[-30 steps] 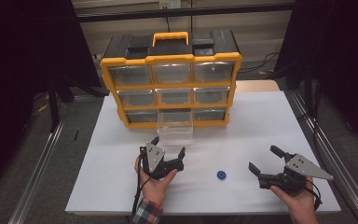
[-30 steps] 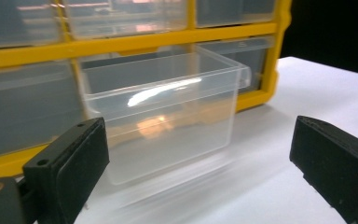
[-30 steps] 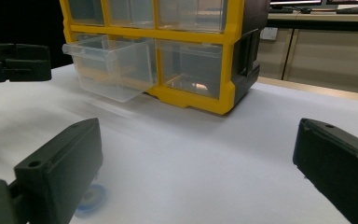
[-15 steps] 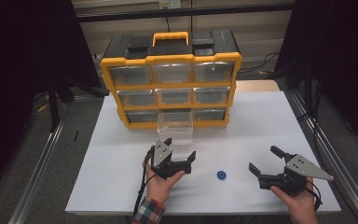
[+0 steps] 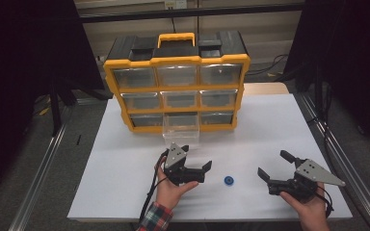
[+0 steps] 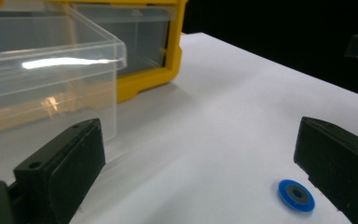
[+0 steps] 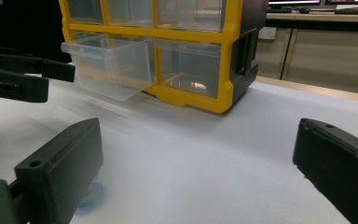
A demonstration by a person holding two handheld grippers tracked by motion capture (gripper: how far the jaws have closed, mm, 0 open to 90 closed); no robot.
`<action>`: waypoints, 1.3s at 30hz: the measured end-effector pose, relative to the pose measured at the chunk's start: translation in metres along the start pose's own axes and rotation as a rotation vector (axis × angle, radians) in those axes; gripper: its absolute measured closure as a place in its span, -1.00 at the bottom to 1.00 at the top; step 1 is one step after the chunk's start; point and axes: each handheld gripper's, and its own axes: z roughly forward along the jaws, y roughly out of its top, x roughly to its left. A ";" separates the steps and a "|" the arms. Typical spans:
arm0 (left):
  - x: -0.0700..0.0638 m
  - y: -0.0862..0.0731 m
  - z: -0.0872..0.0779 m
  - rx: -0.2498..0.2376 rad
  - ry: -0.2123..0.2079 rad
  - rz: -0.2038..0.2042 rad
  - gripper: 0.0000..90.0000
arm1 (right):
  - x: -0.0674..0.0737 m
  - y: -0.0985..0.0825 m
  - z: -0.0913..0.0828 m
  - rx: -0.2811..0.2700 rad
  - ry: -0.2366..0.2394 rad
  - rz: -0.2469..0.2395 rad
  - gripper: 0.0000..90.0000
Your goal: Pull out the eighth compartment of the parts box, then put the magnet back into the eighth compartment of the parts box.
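A: High view? Where's the disc
B: Disc [image 5: 229, 181] on desk [image 5: 125, 159] near front edge, between left gripper [image 5: 195, 162] and right gripper [image 5: 275, 167], both spread, empty

A: Left gripper view?
B: Disc by right jaw, drawer [image 6: 46, 74] pulled out

A: Right gripper view?
B: Disc [image 7: 91, 196] half hidden behind left jaw, organizer [image 7: 191, 51] beyond

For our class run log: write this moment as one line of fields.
left gripper: open, nearing blue disc | right gripper: open, empty | middle bottom drawer: pulled out | disc: on table
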 end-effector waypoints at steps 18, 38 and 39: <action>-0.012 0.004 0.012 0.075 -0.102 0.038 -0.96 | -0.001 -0.002 0.000 0.004 0.000 -0.001 -0.98; -0.034 -0.001 0.046 0.248 -0.244 0.129 -0.66 | -0.003 -0.002 -0.003 0.005 -0.010 0.005 -0.97; -0.034 -0.002 0.048 0.260 -0.252 0.134 -0.64 | -0.003 -0.002 -0.003 0.004 -0.011 0.008 -0.97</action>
